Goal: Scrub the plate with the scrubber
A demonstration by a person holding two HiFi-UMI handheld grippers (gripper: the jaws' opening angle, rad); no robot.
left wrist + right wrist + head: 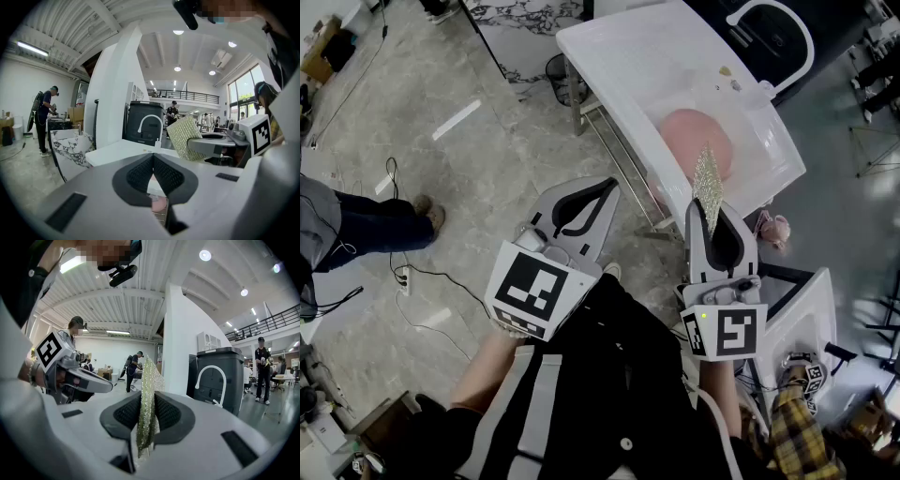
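Right gripper view | right claw clamps scrubber | left claw closed, empty

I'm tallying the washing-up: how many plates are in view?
1: a pink plate lies in the white sink basin, its near edge behind the scrubber clamped in the right gripper. None other shows.

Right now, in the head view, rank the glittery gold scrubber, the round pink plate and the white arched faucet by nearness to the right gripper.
1. Glittery gold scrubber: clamped in the right gripper.
2. Round pink plate: in the sink, just beyond.
3. White arched faucet: sink's far side.
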